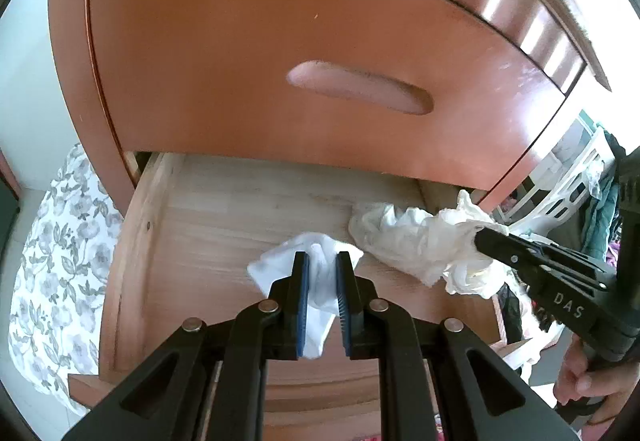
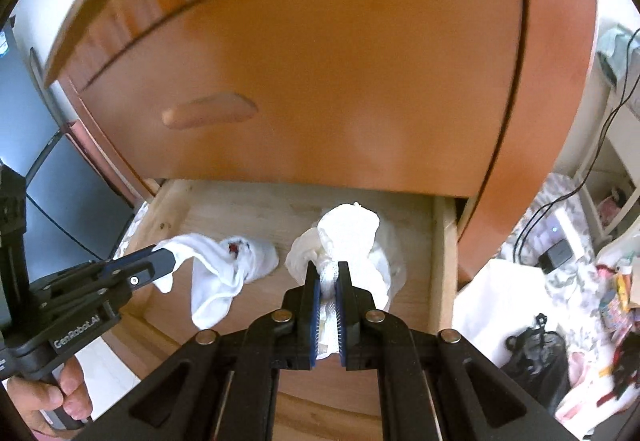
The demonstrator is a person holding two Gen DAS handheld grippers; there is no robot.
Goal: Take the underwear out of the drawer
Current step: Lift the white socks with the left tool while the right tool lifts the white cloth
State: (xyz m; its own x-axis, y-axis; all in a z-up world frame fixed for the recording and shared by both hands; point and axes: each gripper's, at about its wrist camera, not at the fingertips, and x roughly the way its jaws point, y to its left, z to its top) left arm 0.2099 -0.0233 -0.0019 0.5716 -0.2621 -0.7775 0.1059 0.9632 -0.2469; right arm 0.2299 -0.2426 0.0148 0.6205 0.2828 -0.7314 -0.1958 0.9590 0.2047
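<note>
The left gripper (image 1: 323,261) was closed on a white underwear (image 1: 316,281), and the right gripper (image 2: 329,273) was clamped on a cream underwear (image 2: 344,237); both garments hung above the open drawer (image 1: 224,225) floor

Both views are evenly lit by daylight. Strong fisheye curvature is seen, with black vignetting at the corners. In the left wrist view, white glare is thrown across the cabinet top (image 1: 532,29) at upper right. In the right wrist view, the closed drawer front (image 2: 320,81) is softened by motion blur.
</note>
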